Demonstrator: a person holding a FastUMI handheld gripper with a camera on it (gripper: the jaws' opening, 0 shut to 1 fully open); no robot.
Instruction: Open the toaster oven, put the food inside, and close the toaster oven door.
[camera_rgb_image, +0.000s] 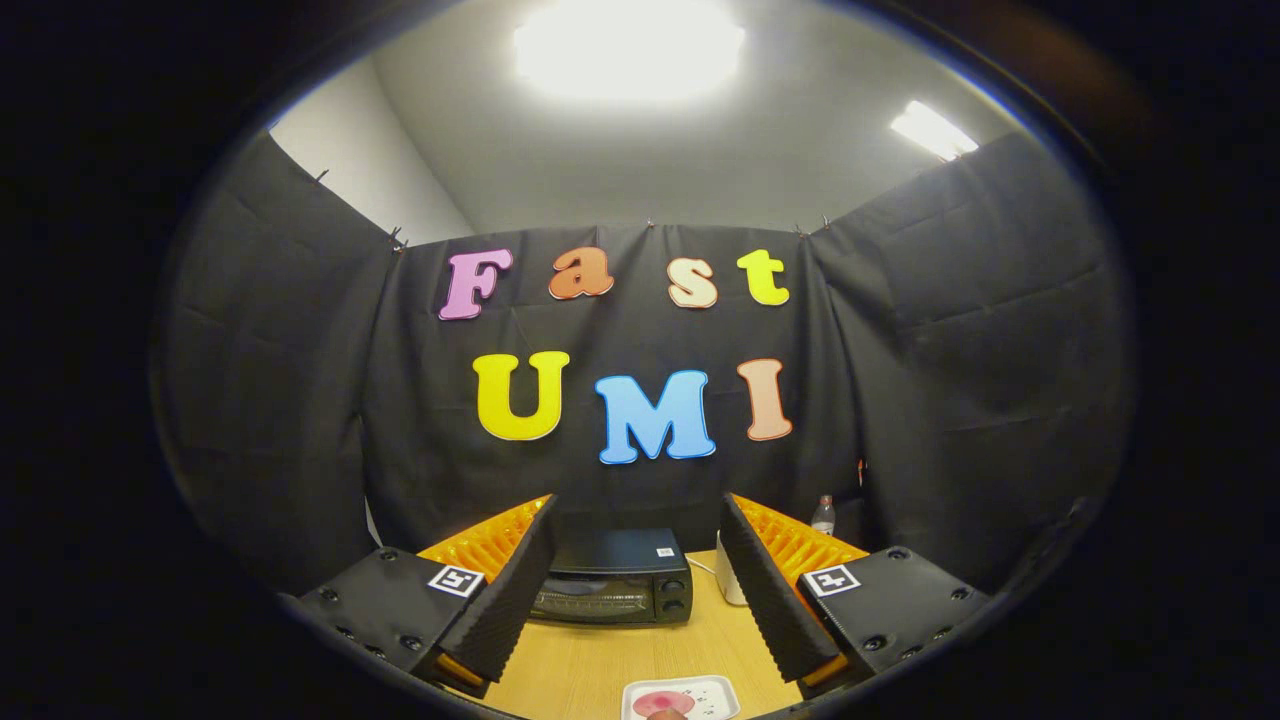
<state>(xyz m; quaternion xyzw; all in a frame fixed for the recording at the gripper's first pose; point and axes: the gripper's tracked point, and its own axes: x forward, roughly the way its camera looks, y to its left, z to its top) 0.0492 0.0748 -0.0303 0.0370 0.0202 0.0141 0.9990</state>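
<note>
**Inspector A:** We record the hand-held gripper (637, 590) released, its fingers spread wide and holding nothing. It sits raised above the counter (600, 670), well short of the toaster oven (612, 580), which we see beyond and between the fingers against the back wall.

**Inspector B:** Agreed. We note the oven door appears closed. The food (662, 706) lies on a small white tray (715, 692) on the counter, just below the fingers, nearer than the oven. A bottle (823, 513) and a white object stand off to the right.

**Inspector A:** We judge the first step, opening the door, not yet begun.

**Inspector B:** The next move, in our view, calls for carrying the fingers forward and down to the door's top edge; we cannot make out the handle.
</note>
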